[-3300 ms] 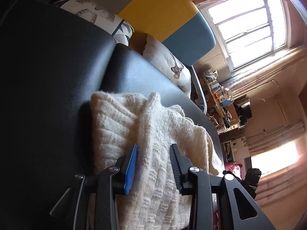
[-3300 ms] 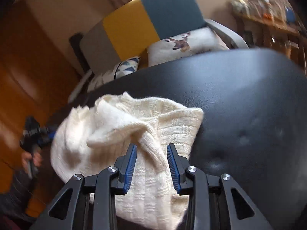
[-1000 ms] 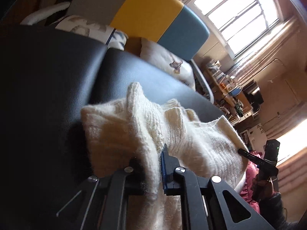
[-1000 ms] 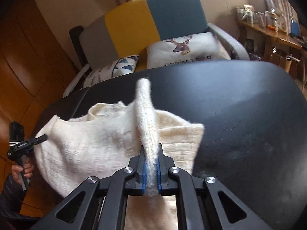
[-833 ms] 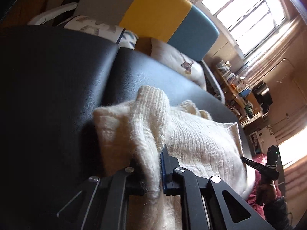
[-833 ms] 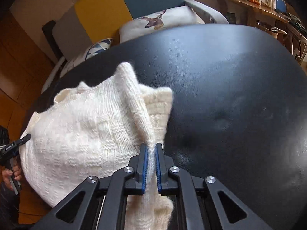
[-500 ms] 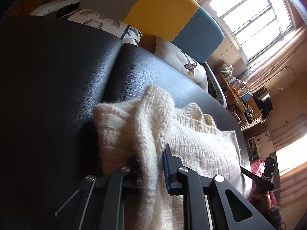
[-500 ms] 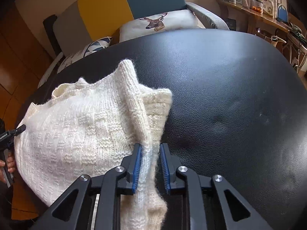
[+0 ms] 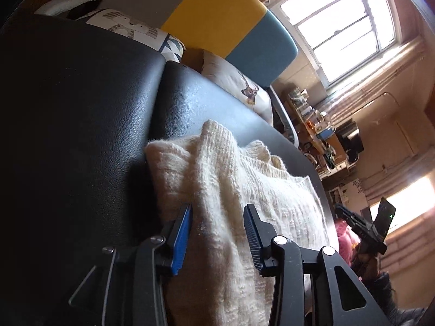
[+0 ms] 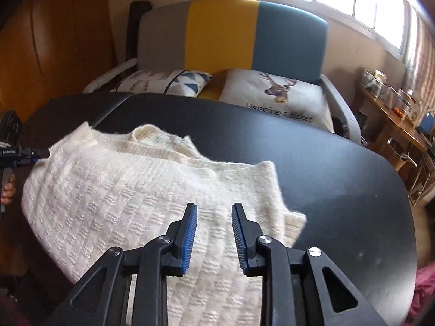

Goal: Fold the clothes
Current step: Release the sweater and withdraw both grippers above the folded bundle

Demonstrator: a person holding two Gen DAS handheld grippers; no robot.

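Note:
A cream knit sweater [image 9: 244, 190] [image 10: 122, 190] lies folded on a black padded bench [image 9: 81, 108] [image 10: 339, 168]. My left gripper [image 9: 217, 212] sits low at the sweater's left end. Its jaws are opening, and a raised ridge of knit stands loosely between them without being pressed. My right gripper [image 10: 214, 209] hovers above the sweater's right part with its jaws opening and nothing between them; the cloth lies flat beneath. In each wrist view the other gripper shows at the far end of the sweater, held by a hand.
Behind the bench stands an armchair [image 10: 223, 35] with a grey, yellow and blue back and two printed cushions [image 10: 272, 95]. A wooden side table [image 10: 394, 125] with jars is at the right. A bright window [image 9: 339, 21] lights the room.
Both grippers let go of the sweater folds they pinched and spread their jaws. The right one lifted away and rolled, and its fold dropped flat. The left one sank slightly.

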